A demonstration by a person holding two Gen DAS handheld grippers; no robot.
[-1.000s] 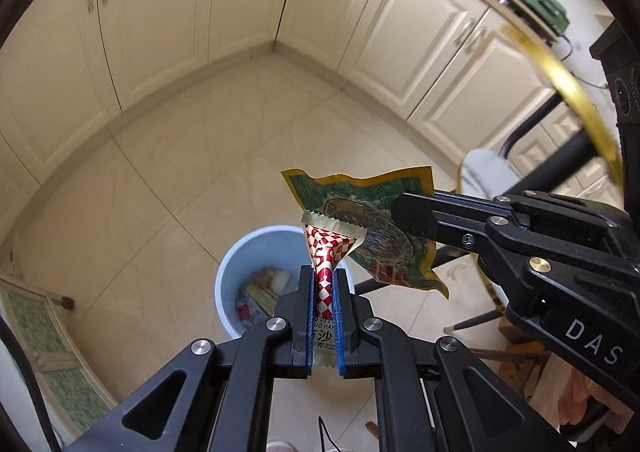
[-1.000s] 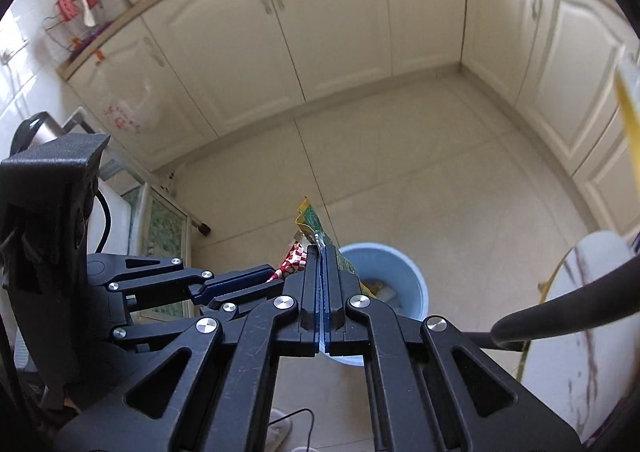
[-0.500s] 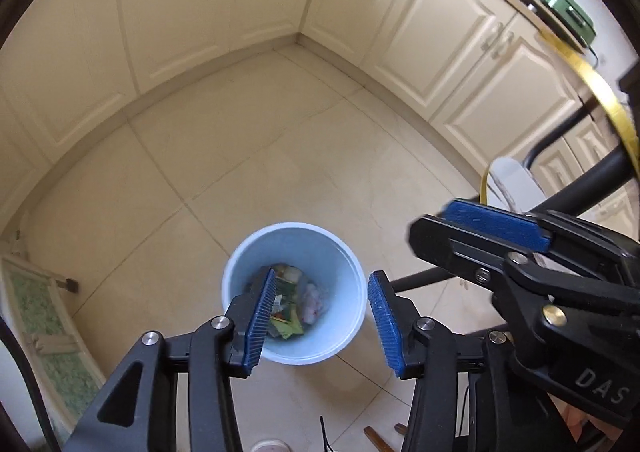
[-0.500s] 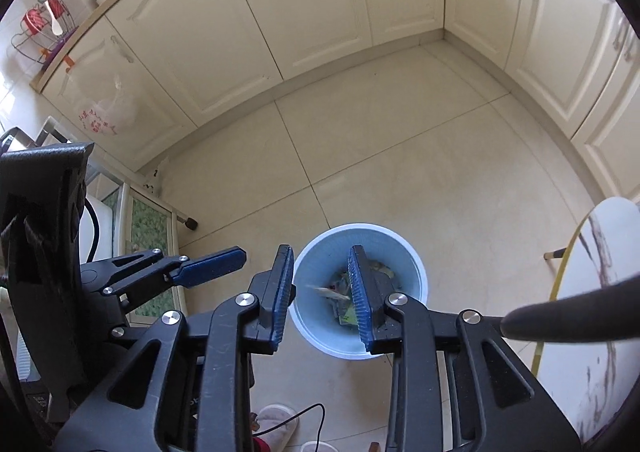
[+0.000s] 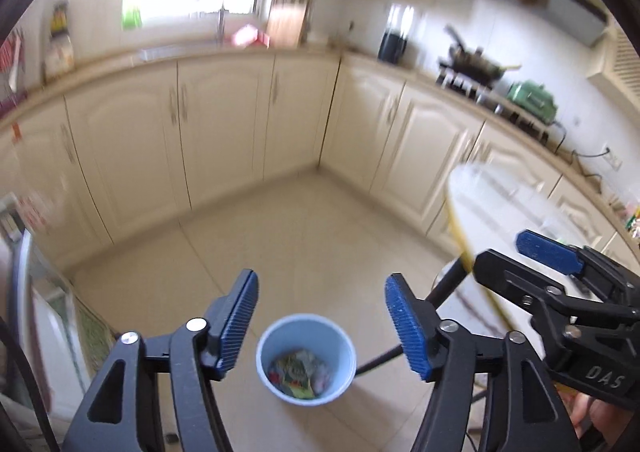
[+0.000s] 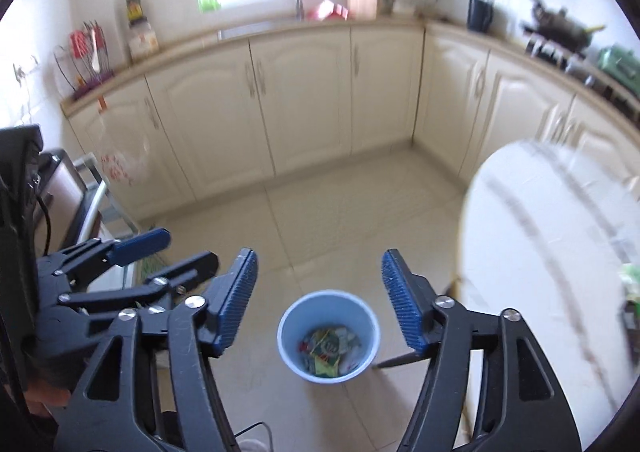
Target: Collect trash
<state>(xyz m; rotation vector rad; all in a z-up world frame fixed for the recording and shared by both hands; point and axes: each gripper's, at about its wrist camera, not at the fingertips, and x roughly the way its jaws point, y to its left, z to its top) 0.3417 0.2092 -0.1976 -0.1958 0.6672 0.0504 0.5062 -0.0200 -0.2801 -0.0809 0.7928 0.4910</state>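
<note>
A light blue trash bin [image 5: 306, 359] [image 6: 329, 335] stands on the tiled floor far below both grippers, with several colourful wrappers [image 5: 298, 373] [image 6: 330, 350] lying inside. My left gripper [image 5: 322, 326] hangs high above it, jaws opening, nothing between the blue pads. My right gripper [image 6: 320, 302] is likewise high over the bin, jaws opening and empty. Each gripper also shows in the other's view: the right gripper [image 5: 556, 272] to the right in the left wrist view, the left gripper [image 6: 132, 256] to the left in the right wrist view.
A round white table [image 6: 556, 252] [image 5: 500, 220] with a gold rim stands at the right, its dark legs reaching the floor beside the bin. Cream cabinets [image 5: 224, 124] line the kitchen, with a stove and pan [image 5: 472, 68] on the counter. A glass-fronted rack [image 6: 92, 204] stands at the left.
Both grippers let go of their wrappers, which dropped into the bin. Both then rose and tilted up while their jaws widened, so the bin looks smaller and the counters came into view.
</note>
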